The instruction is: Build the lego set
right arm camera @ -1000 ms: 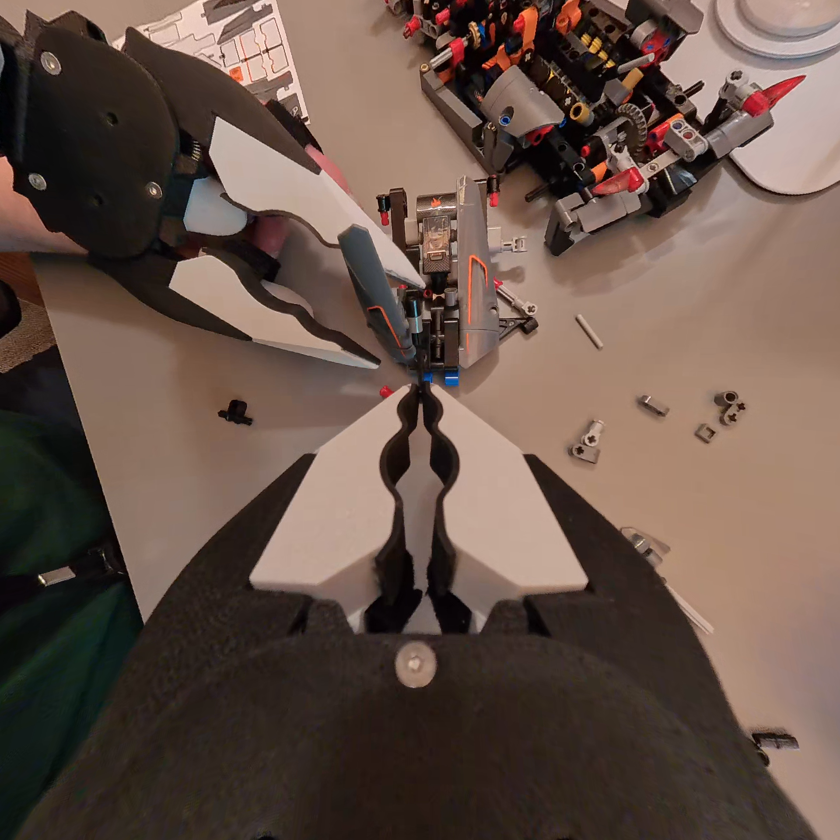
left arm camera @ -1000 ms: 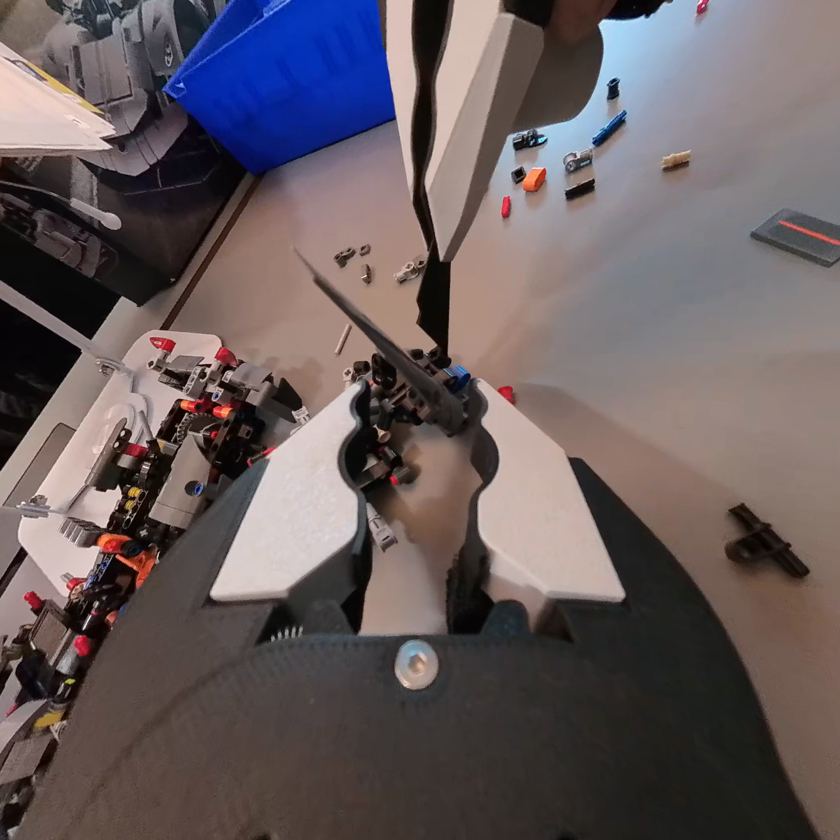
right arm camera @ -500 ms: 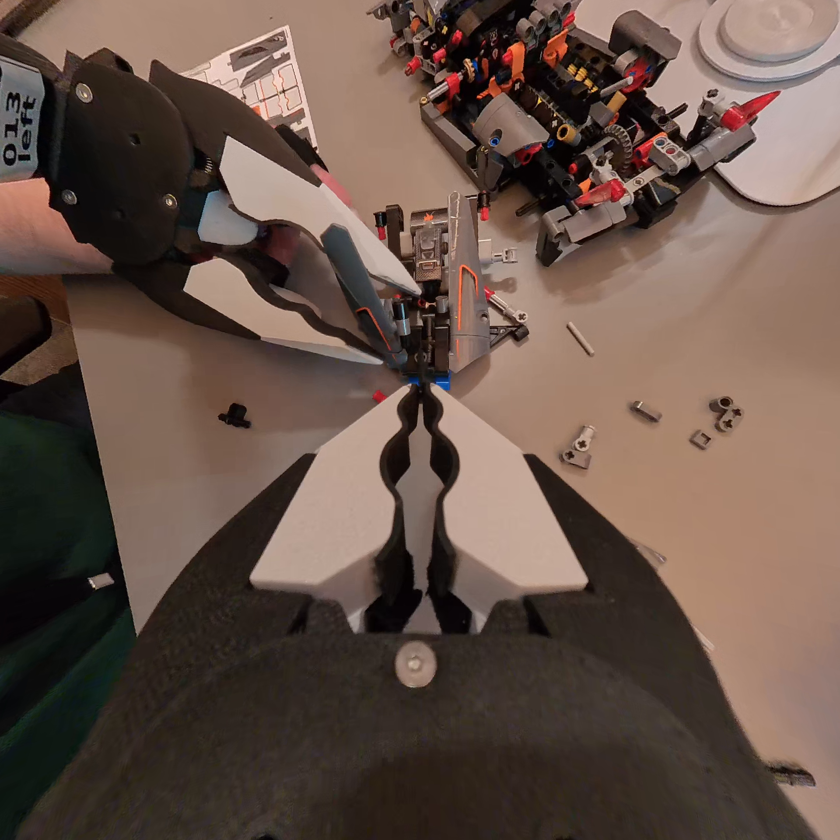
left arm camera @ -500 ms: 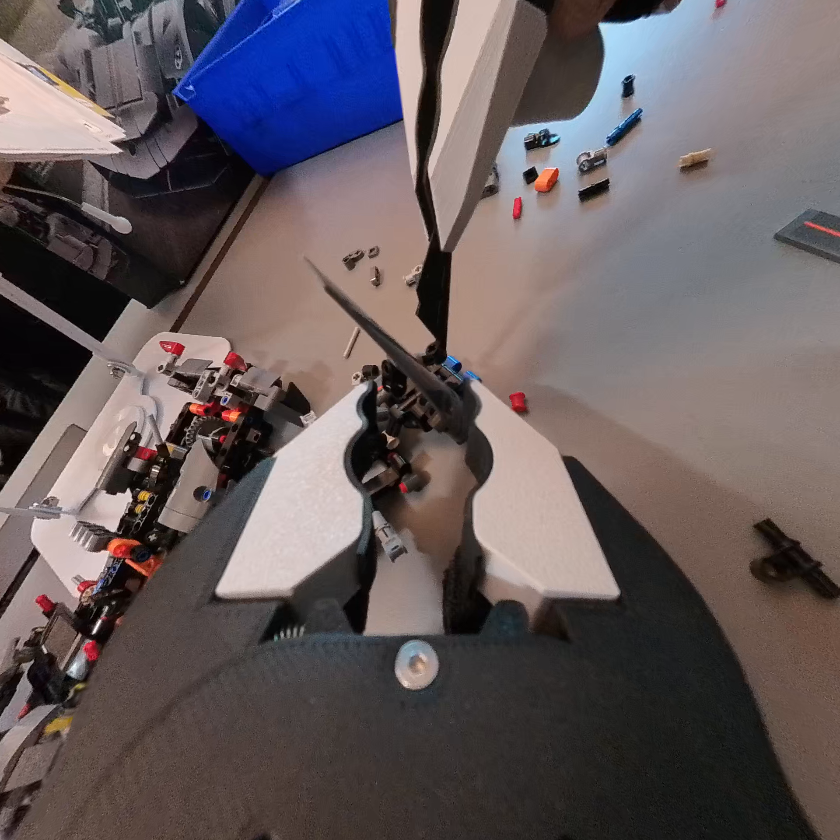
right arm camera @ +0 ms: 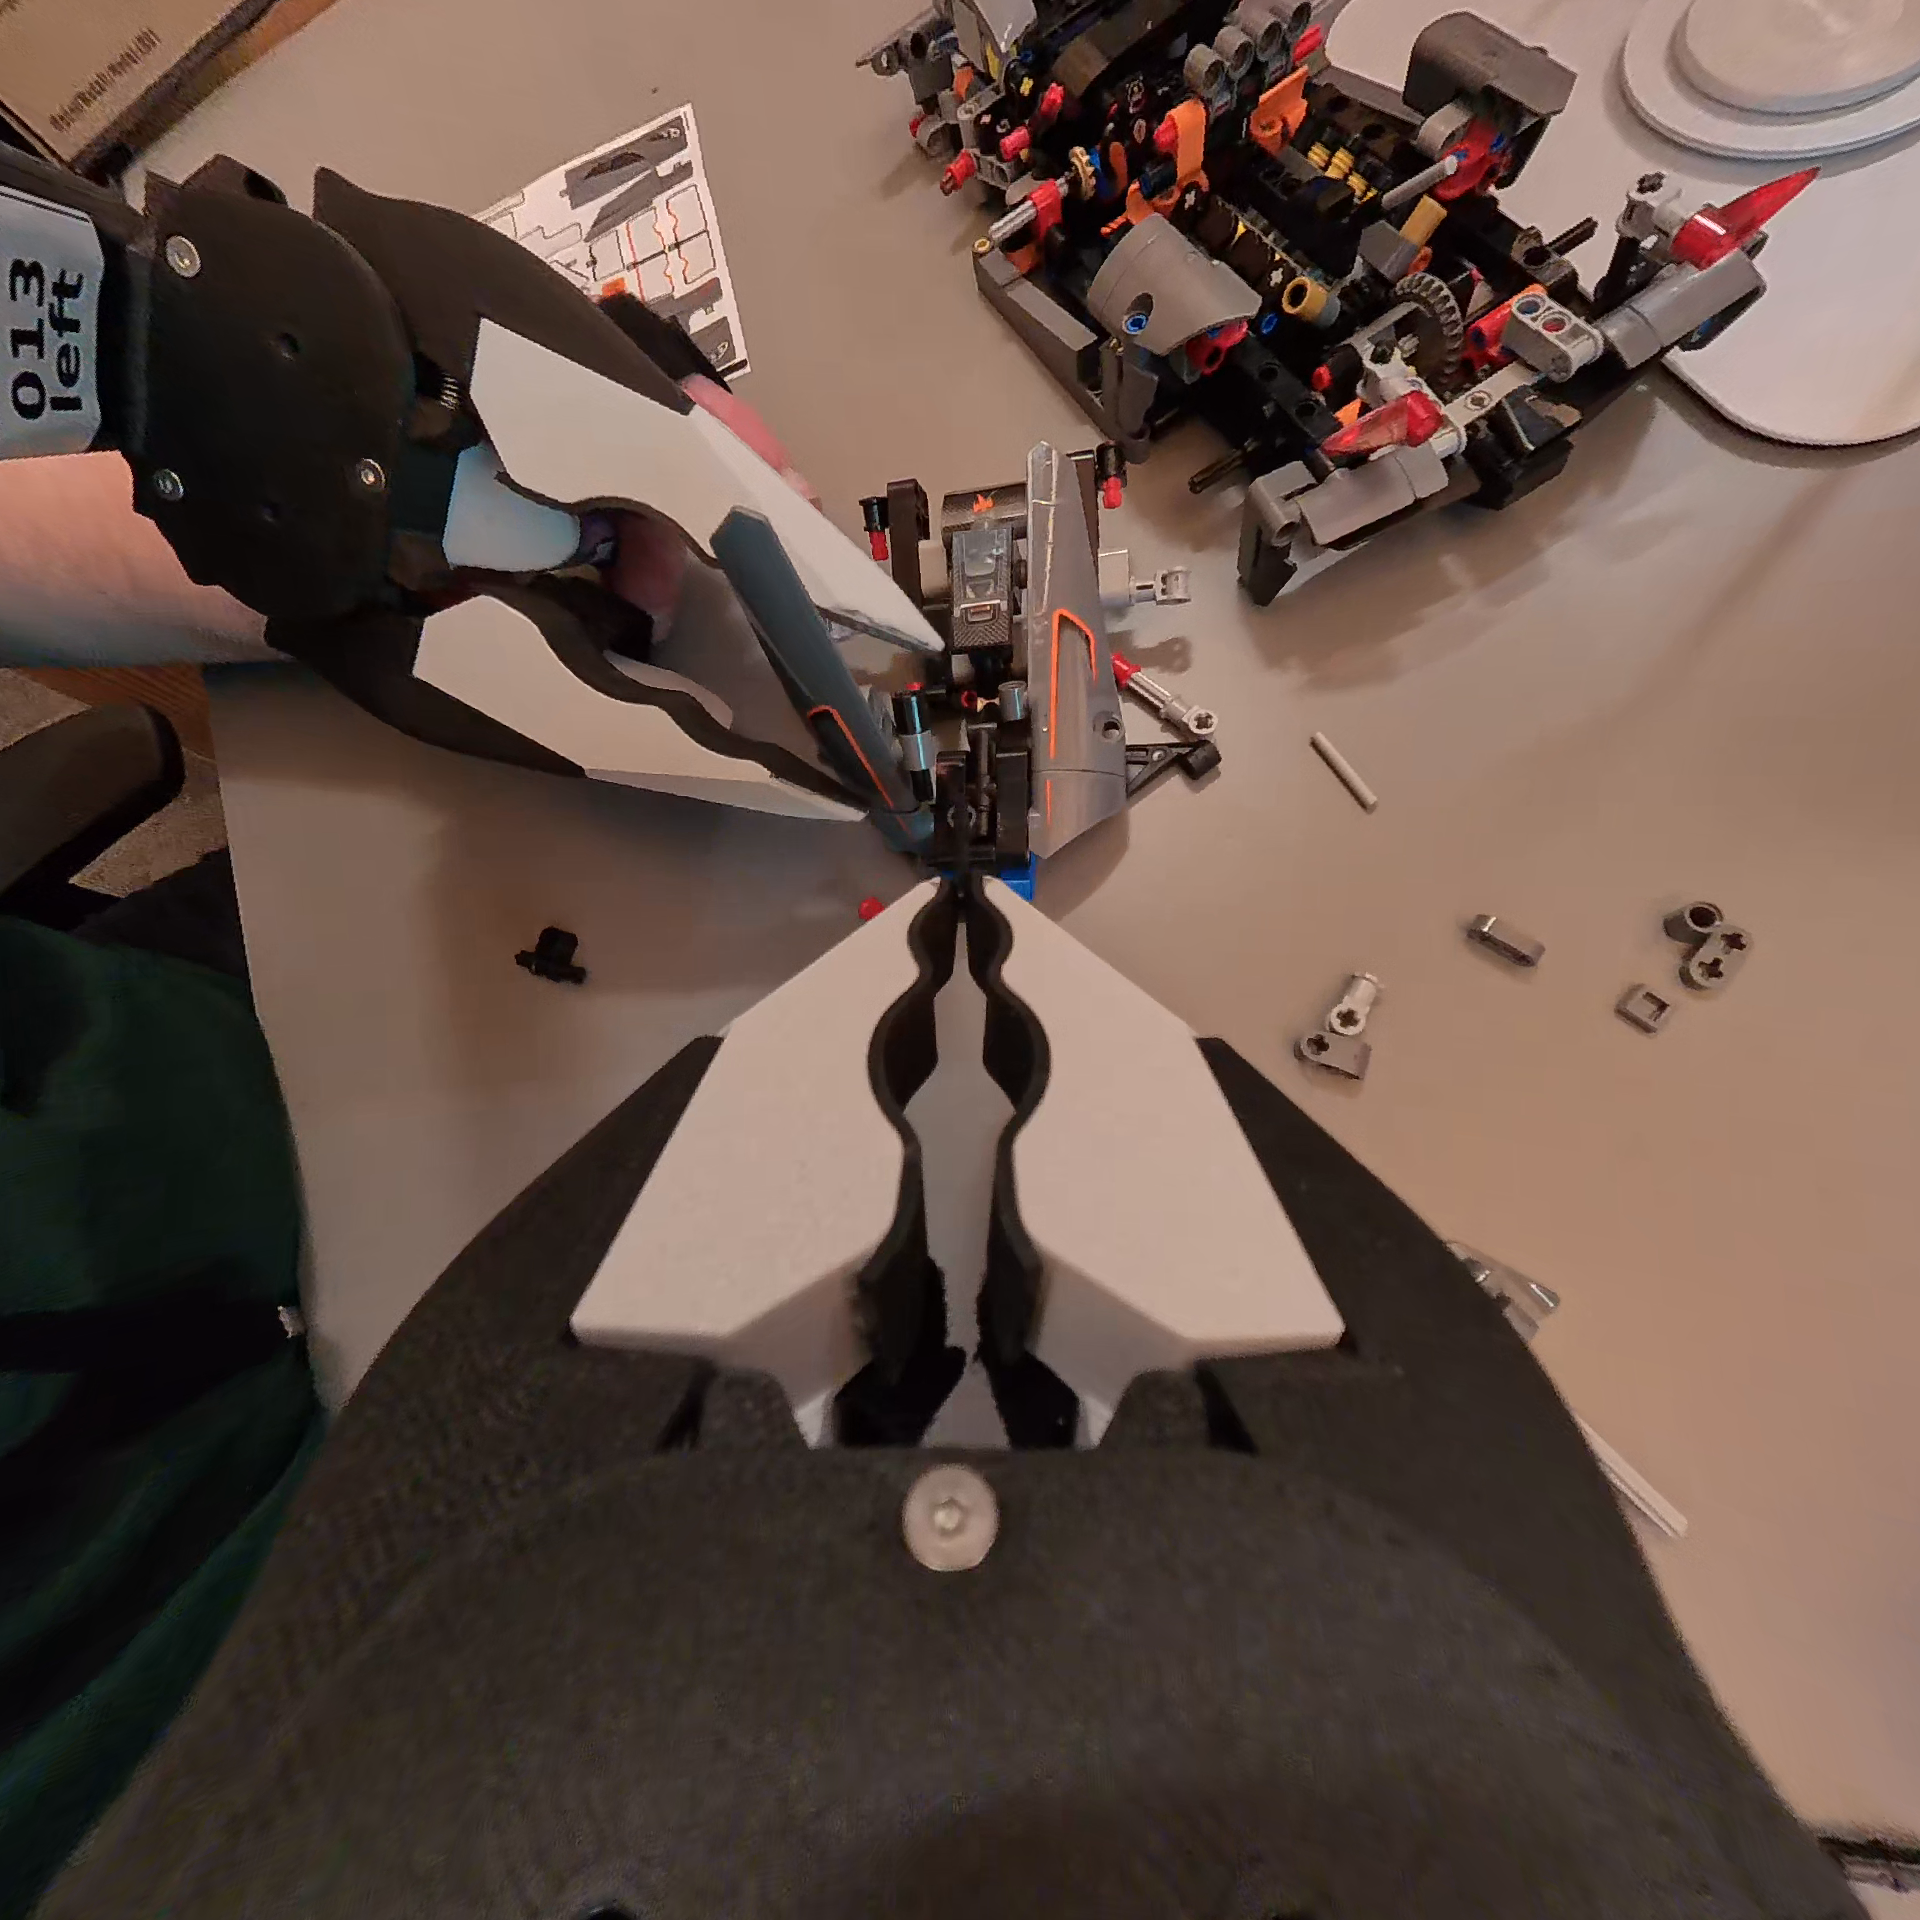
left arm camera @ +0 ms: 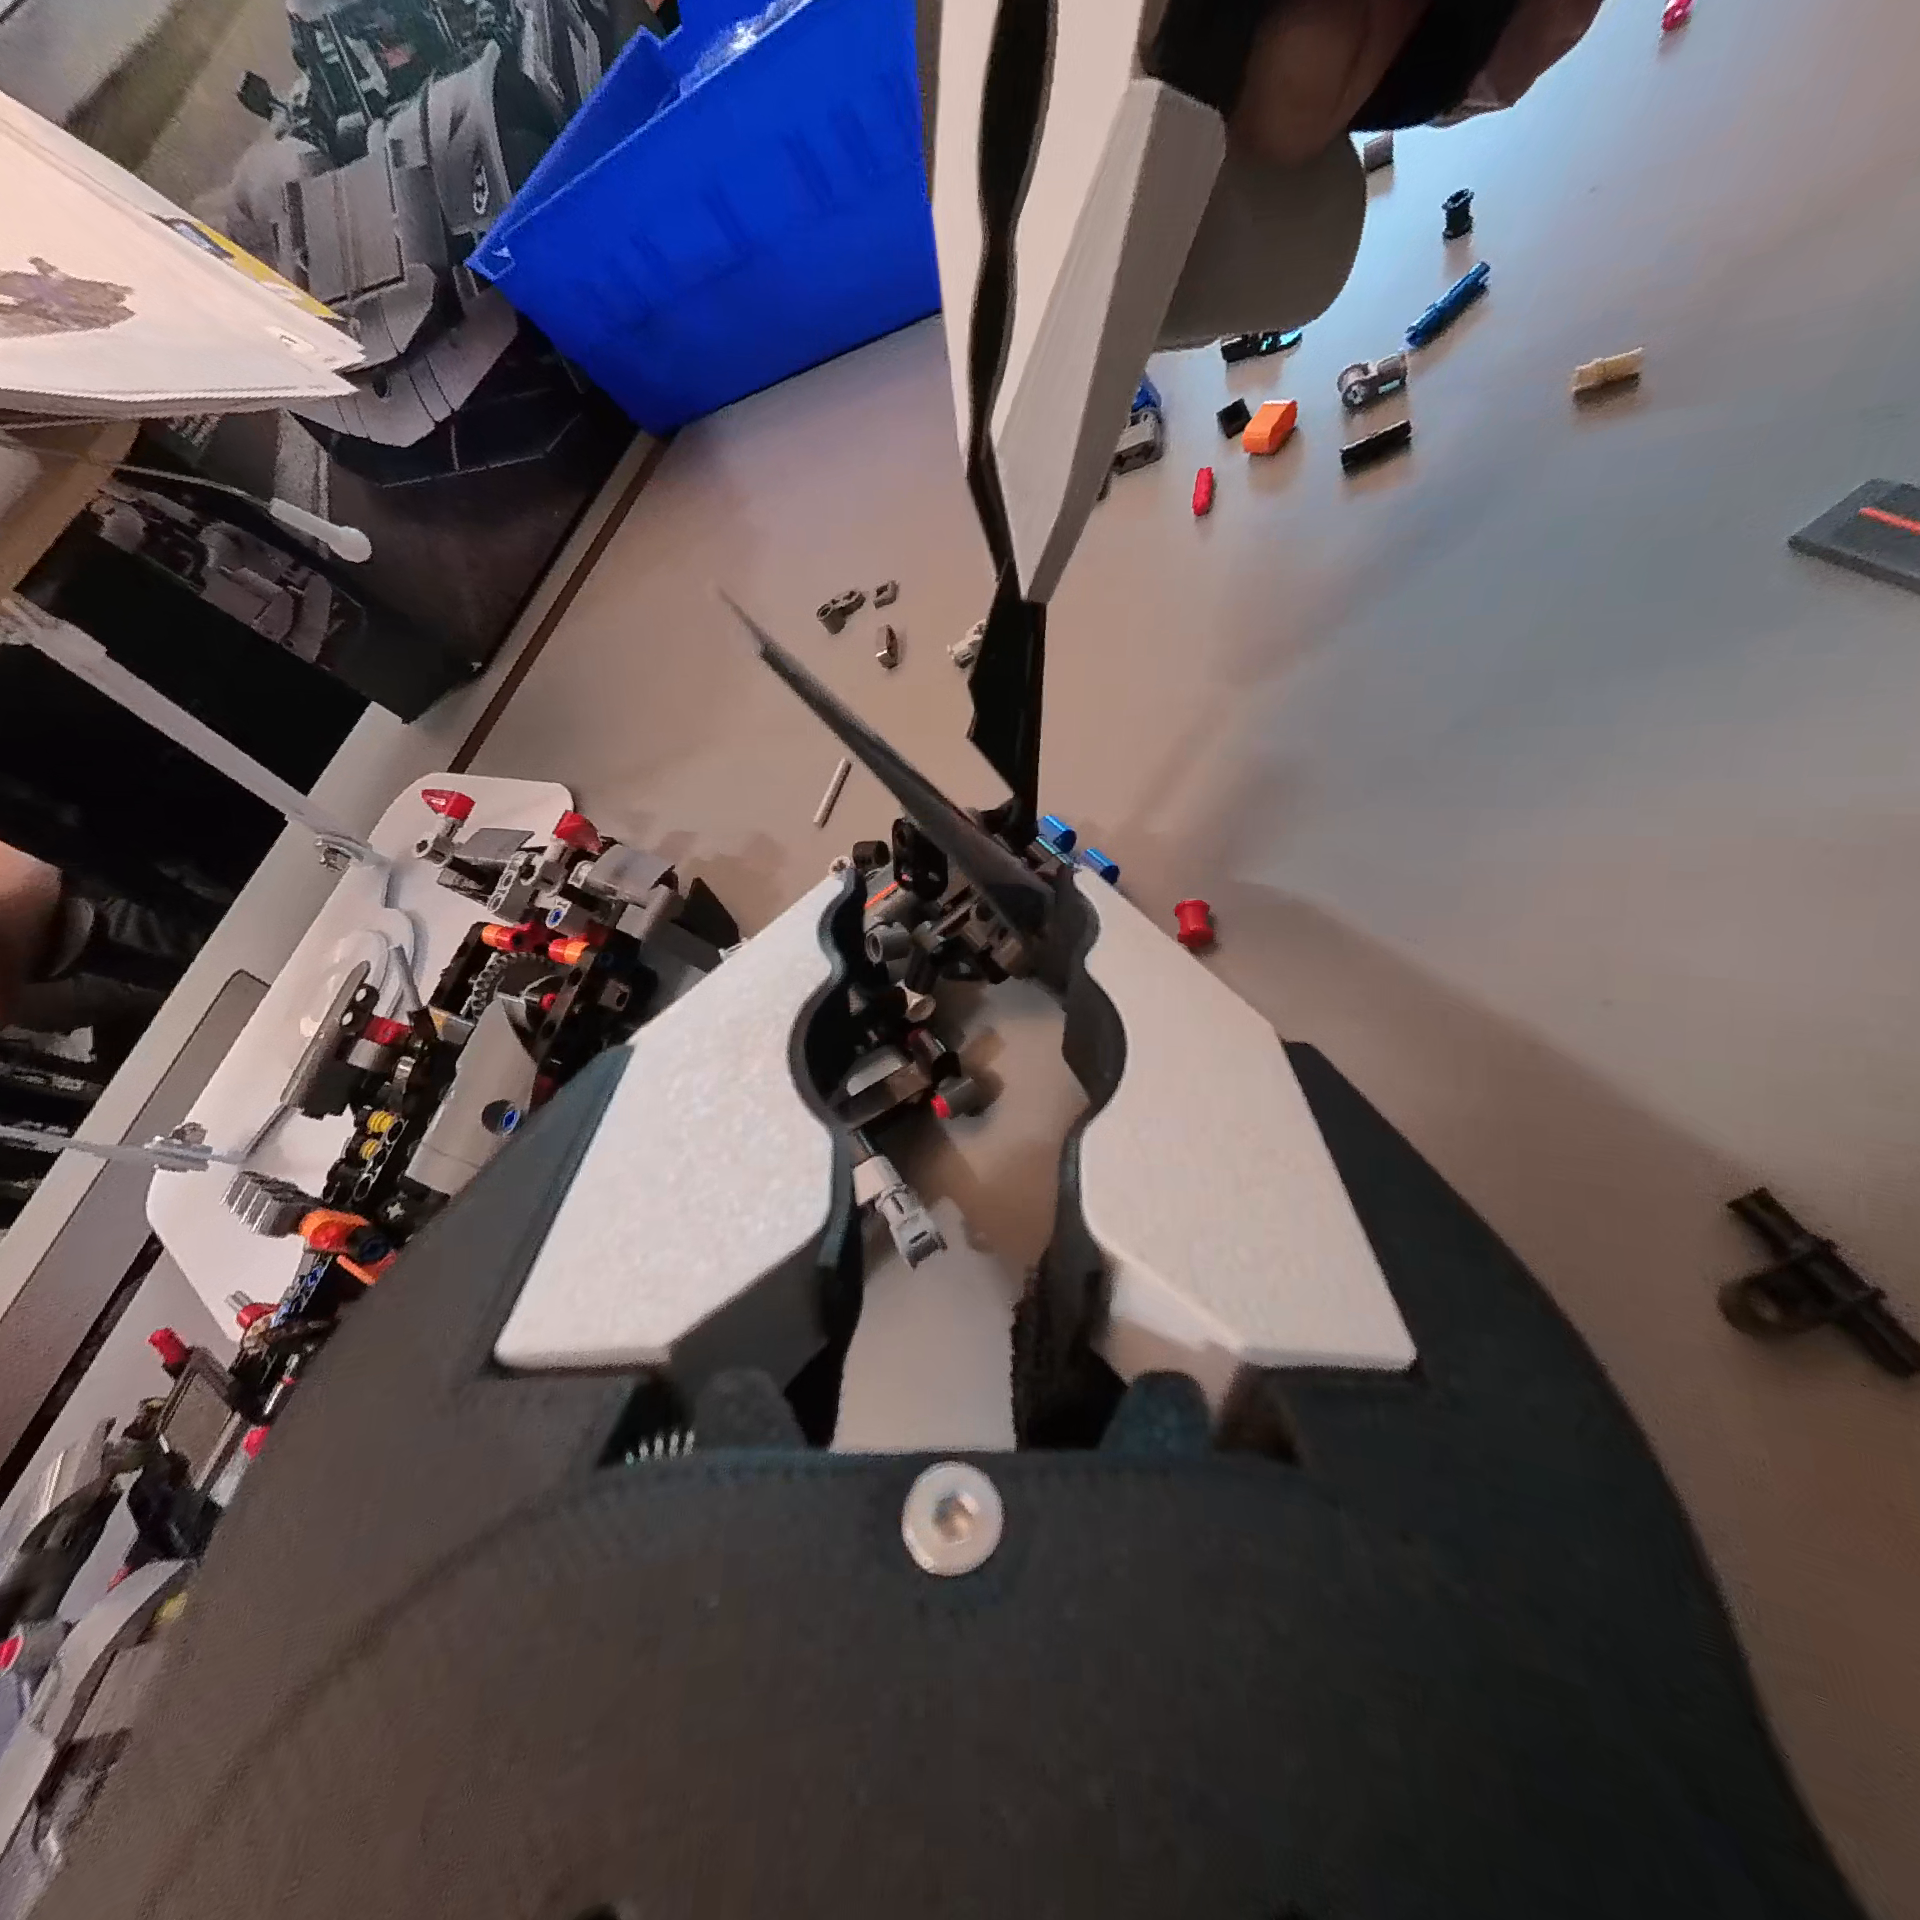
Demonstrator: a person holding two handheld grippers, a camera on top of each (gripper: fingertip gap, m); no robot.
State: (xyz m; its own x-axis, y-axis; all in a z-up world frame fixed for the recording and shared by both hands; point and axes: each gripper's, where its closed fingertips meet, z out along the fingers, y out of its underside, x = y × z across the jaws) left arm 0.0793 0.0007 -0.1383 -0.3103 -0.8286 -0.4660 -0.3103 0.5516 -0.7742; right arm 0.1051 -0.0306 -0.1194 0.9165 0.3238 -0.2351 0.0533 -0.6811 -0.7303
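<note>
A small sub-assembly (right arm camera: 1055,644) with grey, orange-striped panels stands on the table. My left gripper (right arm camera: 899,727) comes in from the left and is shut on its left dark grey panel (right arm camera: 790,634). In the left wrist view the sub-assembly (left arm camera: 935,935) sits between that gripper's (left arm camera: 956,904) tips, with the panel sticking up. My right gripper (right arm camera: 961,883) is shut on a black piece (right arm camera: 961,821) at the sub-assembly's near end. It also shows in the left wrist view (left arm camera: 1039,312), coming down from above. The large car chassis (right arm camera: 1299,260) lies behind.
Loose grey connectors (right arm camera: 1335,1029) and a grey axle (right arm camera: 1342,771) lie to the right. A black connector (right arm camera: 551,956) and a sticker sheet (right arm camera: 634,239) lie to the left. A blue bin (left arm camera: 727,229), scattered small parts (left arm camera: 1268,426) and a red bush (left arm camera: 1193,923) show in the left wrist view. There is about 5 cm between the tips of the two grippers. From either gripper's tips it is about 11 cm to the grey axle (right arm camera: 1342,771). It is also in sight in the left wrist view (left arm camera: 836,797).
Both grippers keep their hold. The right wrist view has drawn back a little, and the left gripper with the panel has tilted slightly.
</note>
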